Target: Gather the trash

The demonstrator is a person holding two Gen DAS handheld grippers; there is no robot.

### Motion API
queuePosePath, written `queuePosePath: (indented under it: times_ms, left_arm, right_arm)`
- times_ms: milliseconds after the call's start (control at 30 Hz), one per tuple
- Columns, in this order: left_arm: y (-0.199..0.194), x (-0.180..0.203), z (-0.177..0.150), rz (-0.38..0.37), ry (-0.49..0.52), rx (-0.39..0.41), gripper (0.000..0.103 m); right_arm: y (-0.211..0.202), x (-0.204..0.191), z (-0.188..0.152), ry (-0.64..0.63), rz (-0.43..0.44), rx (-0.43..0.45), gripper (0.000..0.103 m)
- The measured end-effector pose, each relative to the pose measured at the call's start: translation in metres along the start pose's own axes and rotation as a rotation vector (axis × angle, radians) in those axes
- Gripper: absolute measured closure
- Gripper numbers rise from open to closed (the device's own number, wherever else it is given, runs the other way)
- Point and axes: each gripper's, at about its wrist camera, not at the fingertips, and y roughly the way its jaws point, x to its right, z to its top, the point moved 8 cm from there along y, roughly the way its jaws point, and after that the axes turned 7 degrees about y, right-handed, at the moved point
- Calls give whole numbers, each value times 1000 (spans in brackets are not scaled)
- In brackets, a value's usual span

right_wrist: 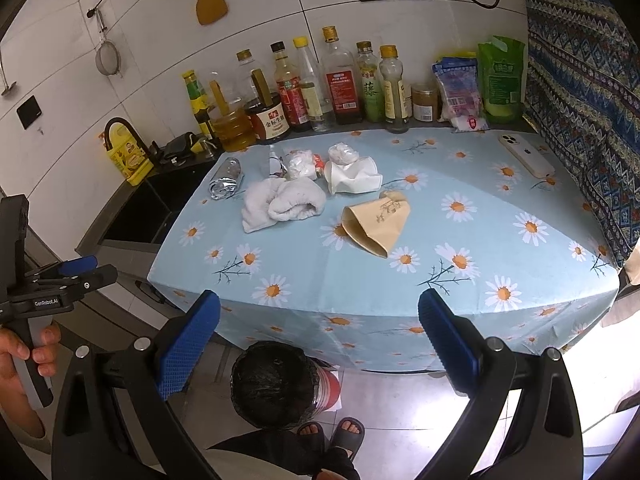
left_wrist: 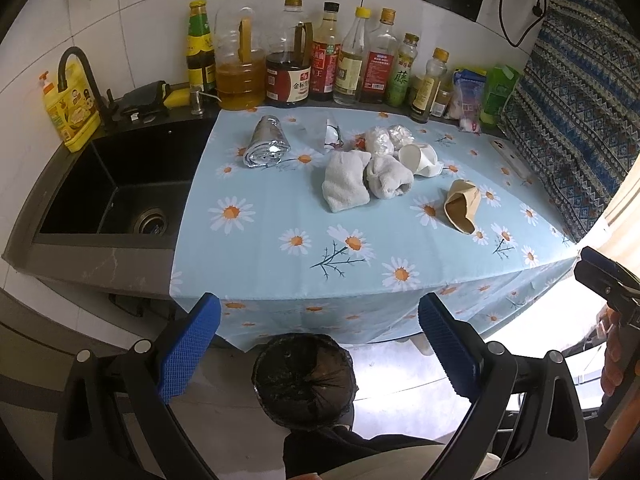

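Both tongs, left (left_wrist: 319, 344) and right (right_wrist: 319, 342), stand wide and hold nothing, hanging off the near edge of the surface (right_wrist: 520, 184). The trash lies toward the far edge: a brown paper cup (right_wrist: 376, 224), a crushed white cup (right_wrist: 352, 176), wadded tissue (right_wrist: 342, 153) and a foil roll (right_wrist: 226, 180). I judge all of it light, soft and crushable; I would pinch each cup by its flattened rim. The bin (right_wrist: 276, 384), black-lined, stands on the floor below the near edge; its contents I cannot make out.

A home kitchen: black sink (left_wrist: 108, 184), condiment bottles (left_wrist: 328, 56), tiled wall (right_wrist: 160, 32).
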Motion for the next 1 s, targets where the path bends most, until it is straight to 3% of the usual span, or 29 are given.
queuePosePath:
  times_ms: [633,1000]
  left_arm:
    - [-5,-6,7,-9,-8,4,7]
    - [-12,-22,4,-48,8,-21,7]
  right_arm:
    - [-1,-6,6,6,3,-9,5]
    - [-7,-32,1,42,-31,-14,5]
